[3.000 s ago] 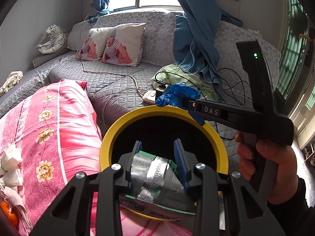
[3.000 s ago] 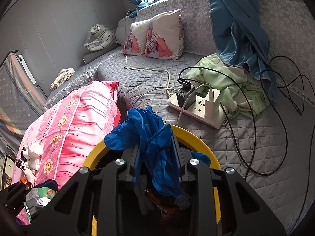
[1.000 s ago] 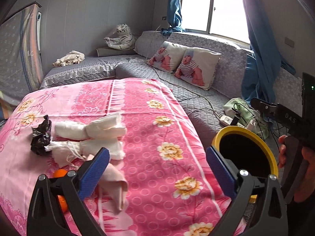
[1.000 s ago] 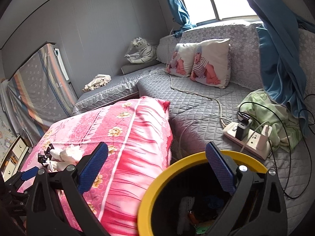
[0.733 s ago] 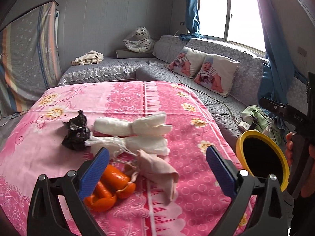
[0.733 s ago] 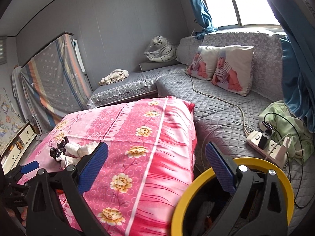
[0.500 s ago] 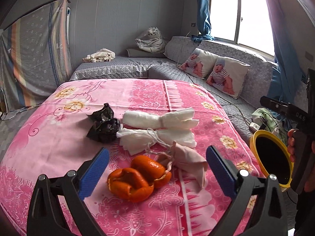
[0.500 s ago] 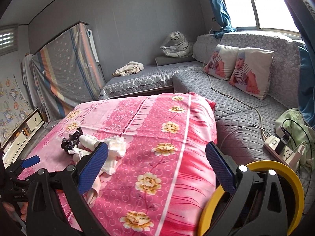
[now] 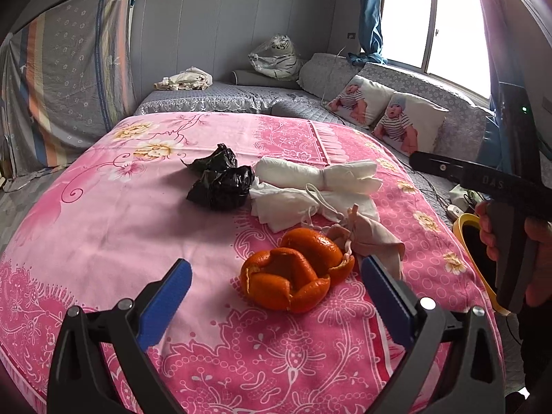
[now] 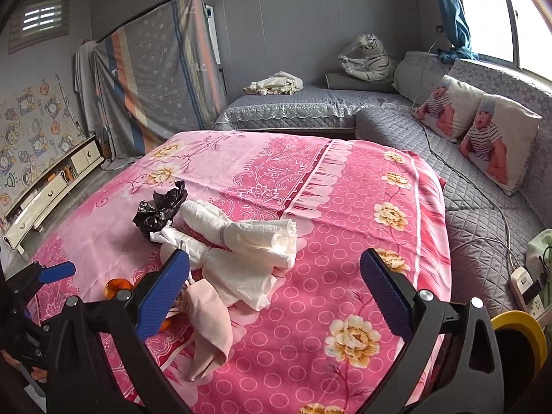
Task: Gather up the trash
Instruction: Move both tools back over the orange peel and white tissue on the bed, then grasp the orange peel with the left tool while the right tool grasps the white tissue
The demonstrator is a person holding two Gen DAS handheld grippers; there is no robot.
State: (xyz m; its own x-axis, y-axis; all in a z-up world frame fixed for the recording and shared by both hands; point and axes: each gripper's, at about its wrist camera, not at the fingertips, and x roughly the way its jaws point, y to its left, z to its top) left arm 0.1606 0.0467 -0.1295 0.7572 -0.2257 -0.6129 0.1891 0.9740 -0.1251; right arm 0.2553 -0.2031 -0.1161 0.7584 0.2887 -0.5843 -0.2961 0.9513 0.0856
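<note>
Trash lay in a loose cluster on the pink cloth [image 9: 103,227] of the table. In the left wrist view, orange peel [image 9: 296,270] sat nearest, between the spread fingers of the left gripper [image 9: 276,293], which was wide open and held nothing. A beige mask [image 9: 372,238] touched the peel on its right. Beyond lay white tissue [image 9: 310,186] in two rolls, and a black bag [image 9: 220,183] just beside it. The right gripper [image 9: 483,179] showed at the right edge, in a hand [image 9: 490,227], over the yellow bin [image 9: 465,222] beside the table.

In the right wrist view, the right gripper [image 10: 276,286] was likewise wide open and empty. The mask [image 10: 207,324] lay nearest it, with the tissue [image 10: 241,241] behind and the black bag [image 10: 158,207] beyond that. Only a sliver of the peel [image 10: 117,286] showed. The bin [image 10: 524,327] stood at lower right; its contents could not be seen.

Judgement: four items remained uncollected on the table, none yet gripped. The peel appeared the left gripper's likely next pick.
</note>
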